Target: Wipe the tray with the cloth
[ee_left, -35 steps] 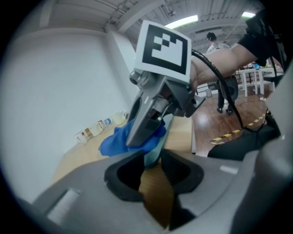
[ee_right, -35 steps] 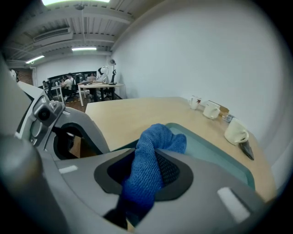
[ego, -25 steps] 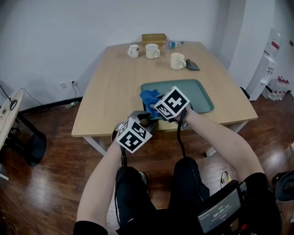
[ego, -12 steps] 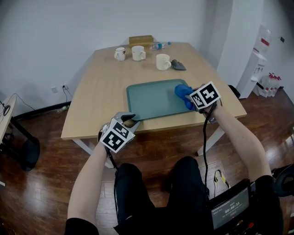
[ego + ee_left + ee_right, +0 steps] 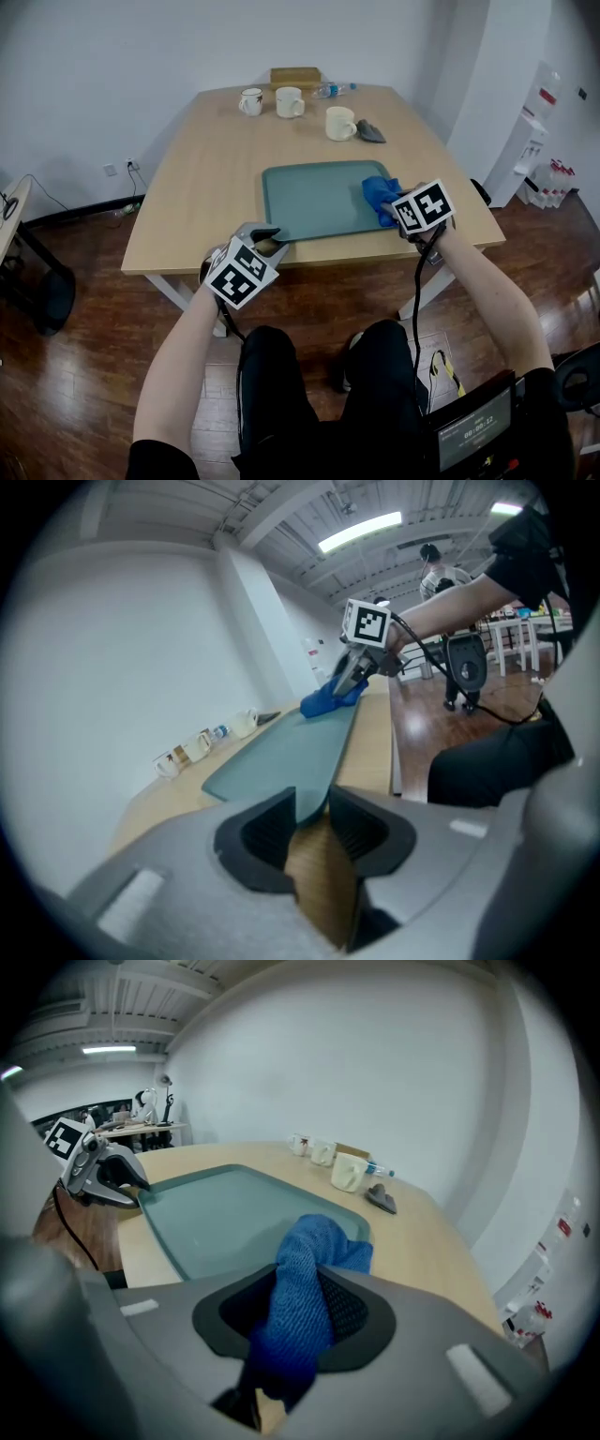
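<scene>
A teal tray lies on the wooden table near its front edge. My left gripper is shut on the tray's near left corner; in the left gripper view the rim sits pinched between the jaws. My right gripper is shut on a blue cloth, which rests on the tray's right end. In the right gripper view the cloth bulges out from between the jaws over the tray.
Three mugs, a water bottle, a wooden box and a grey rag stand at the table's far end. A water dispenser stands at the right wall.
The right gripper has dragged the blue cloth across the tray from its near left part to its right end. The left gripper has kept its hold on the tray's corner.
</scene>
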`<state>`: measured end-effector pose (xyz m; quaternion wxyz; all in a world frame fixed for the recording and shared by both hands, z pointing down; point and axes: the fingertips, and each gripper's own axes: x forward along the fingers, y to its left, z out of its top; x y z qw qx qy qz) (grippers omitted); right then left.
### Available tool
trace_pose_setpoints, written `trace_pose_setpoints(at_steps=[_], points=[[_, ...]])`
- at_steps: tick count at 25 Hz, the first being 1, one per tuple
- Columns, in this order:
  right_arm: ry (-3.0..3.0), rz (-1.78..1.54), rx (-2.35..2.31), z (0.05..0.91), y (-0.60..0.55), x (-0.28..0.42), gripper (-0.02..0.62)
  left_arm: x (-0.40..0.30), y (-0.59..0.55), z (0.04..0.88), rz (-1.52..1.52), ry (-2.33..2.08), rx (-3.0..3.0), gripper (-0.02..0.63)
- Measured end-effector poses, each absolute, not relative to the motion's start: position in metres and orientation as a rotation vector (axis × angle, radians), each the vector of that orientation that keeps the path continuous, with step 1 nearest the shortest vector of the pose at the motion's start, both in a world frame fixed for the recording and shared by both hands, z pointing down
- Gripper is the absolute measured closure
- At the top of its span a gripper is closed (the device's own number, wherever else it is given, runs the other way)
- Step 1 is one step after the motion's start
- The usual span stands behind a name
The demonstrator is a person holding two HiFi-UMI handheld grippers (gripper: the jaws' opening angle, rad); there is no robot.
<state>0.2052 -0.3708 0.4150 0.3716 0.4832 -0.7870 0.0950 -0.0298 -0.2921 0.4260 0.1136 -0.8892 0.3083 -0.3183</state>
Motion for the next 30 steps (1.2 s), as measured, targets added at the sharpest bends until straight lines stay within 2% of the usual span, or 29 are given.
trace_pose_setpoints(at_steps=[16,26,30], points=[[-2.156,0.124,0.928,0.413,-0.348,0.026,0.482,-0.027,-0.289,0.426,-0.948,0.904,-2.617,0.492],[-2.27,0.219,0.834,0.412,-0.344,-0.041,0.482,-0.029,-0.291,0.425,-0.939,0.898,-2.606,0.493],[-2.245,0.21,0.804,0.413,-0.344,-0.043,0.483,-0.03,-0.29,0.427,-0.938,0.92,-2.602,0.495]])
